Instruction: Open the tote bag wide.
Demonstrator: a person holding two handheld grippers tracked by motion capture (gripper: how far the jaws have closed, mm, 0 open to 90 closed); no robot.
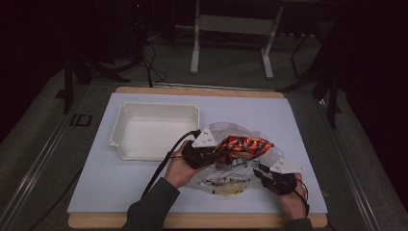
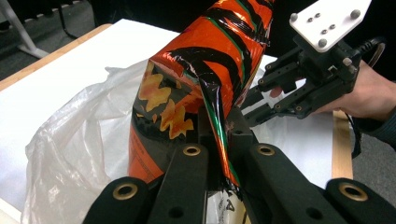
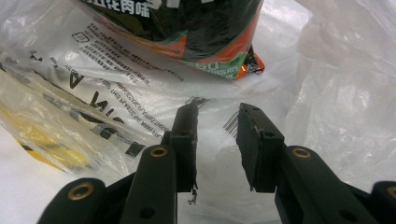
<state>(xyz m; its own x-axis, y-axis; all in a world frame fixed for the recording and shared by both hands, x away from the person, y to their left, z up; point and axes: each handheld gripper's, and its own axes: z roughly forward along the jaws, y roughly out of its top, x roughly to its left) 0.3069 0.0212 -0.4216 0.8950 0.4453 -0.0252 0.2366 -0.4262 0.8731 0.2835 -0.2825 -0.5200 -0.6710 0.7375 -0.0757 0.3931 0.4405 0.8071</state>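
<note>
Snack bag (image 1: 244, 146), orange with black stripes, is gripped at its crimped edge (image 2: 215, 122) by the left gripper (image 1: 211, 153), whose jaws are clenched on the foil. It is held partly inside a clear plastic bag (image 1: 226, 175) that lies on the white tabletop (image 1: 96, 187) near its front edge, right of centre. The right gripper (image 1: 260, 172) is placed at the plastic bag's right side; its jaws are parted and nothing is seen pinched between them, with thin film lying under its tips (image 3: 215, 128). A white tray (image 1: 126, 113) sits toward the tabletop's back left.
</note>
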